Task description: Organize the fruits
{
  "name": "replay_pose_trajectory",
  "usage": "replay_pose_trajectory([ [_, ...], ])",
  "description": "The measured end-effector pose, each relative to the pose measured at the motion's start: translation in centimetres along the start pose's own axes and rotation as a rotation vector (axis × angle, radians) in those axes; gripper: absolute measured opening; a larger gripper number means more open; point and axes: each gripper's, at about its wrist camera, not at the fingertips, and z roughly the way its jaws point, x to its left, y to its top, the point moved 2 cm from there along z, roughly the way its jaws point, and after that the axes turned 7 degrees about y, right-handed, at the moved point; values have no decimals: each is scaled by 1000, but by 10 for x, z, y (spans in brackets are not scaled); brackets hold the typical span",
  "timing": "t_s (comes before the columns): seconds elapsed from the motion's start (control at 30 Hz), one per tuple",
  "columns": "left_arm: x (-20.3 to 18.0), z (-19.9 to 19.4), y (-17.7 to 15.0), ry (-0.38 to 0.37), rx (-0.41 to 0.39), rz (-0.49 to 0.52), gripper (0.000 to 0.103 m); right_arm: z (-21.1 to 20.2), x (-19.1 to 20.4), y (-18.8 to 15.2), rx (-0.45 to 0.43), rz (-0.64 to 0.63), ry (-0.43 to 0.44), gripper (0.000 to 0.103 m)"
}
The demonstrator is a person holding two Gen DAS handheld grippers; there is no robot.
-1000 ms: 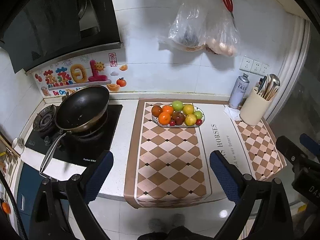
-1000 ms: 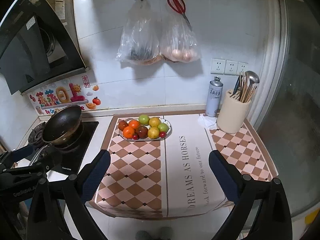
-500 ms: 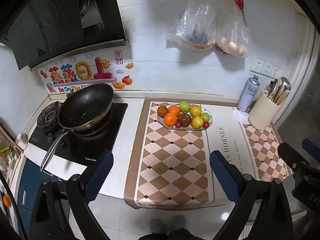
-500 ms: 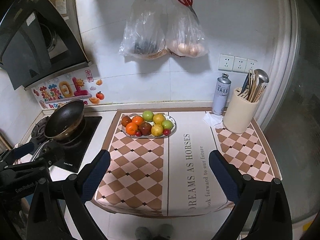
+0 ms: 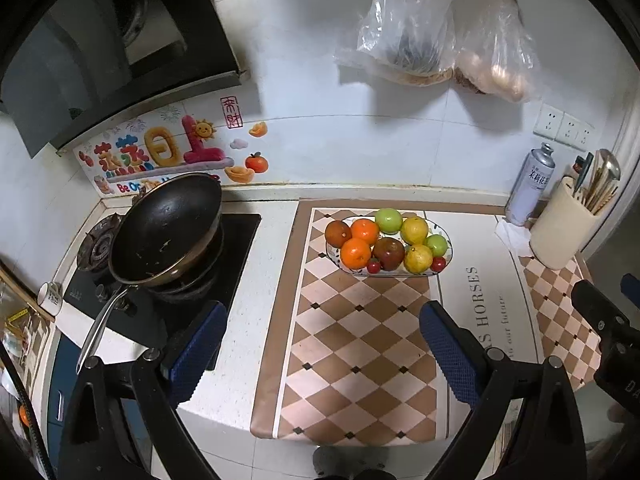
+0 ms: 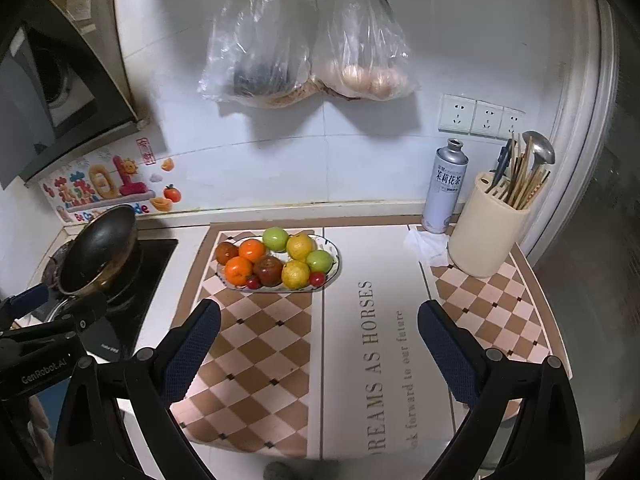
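Observation:
An oval plate point(image 5: 449, 245) point(image 6: 336, 254) at the back of the checkered mat holds several fruits: oranges point(image 5: 355, 252) point(image 6: 239, 271), green apples point(image 5: 388, 220) point(image 6: 275, 238), yellow lemons point(image 5: 418, 258) point(image 6: 296, 274), a dark red fruit point(image 5: 388, 253) point(image 6: 268, 270) and small red tomatoes point(image 5: 374, 266) point(image 6: 317, 278). My left gripper point(image 5: 322, 344) is open and empty, above the mat's front, well short of the plate. My right gripper point(image 6: 319, 342) is open and empty, above the mat's white panel, in front and right of the plate.
A black wok point(image 5: 166, 228) point(image 6: 100, 248) sits on the stove at the left. A spray can point(image 6: 445, 186) and a cream utensil holder point(image 6: 490, 236) stand at the back right, with crumpled paper point(image 6: 426, 246) beside them. Two plastic bags point(image 6: 304, 52) hang on the wall.
Both grippers have moved forward toward the counter and the plate. The fruit looks larger and closer. Both stay open and empty.

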Motion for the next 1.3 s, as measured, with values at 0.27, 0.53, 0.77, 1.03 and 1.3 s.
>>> replay_pose_trajectory([
  [0.27, -14, 24, 12, 11, 26, 0, 99, 37, -8, 13, 36, -1, -12, 101],
  [0.53, -18, 32, 16, 2, 39, -1, 99, 44, -6, 17, 44, -11, -2, 101],
  [0.77, -21, 37, 17, -9, 55, -1, 103, 48, -7, 18, 51, -12, -6, 101],
  [1.03, -19, 35, 16, -8, 58, -5, 103, 48, -9, 17, 58, -19, -9, 101],
  [1.3, -20, 34, 15, -6, 53, -3, 103, 42, -10, 16, 51, -21, -15, 101],
])
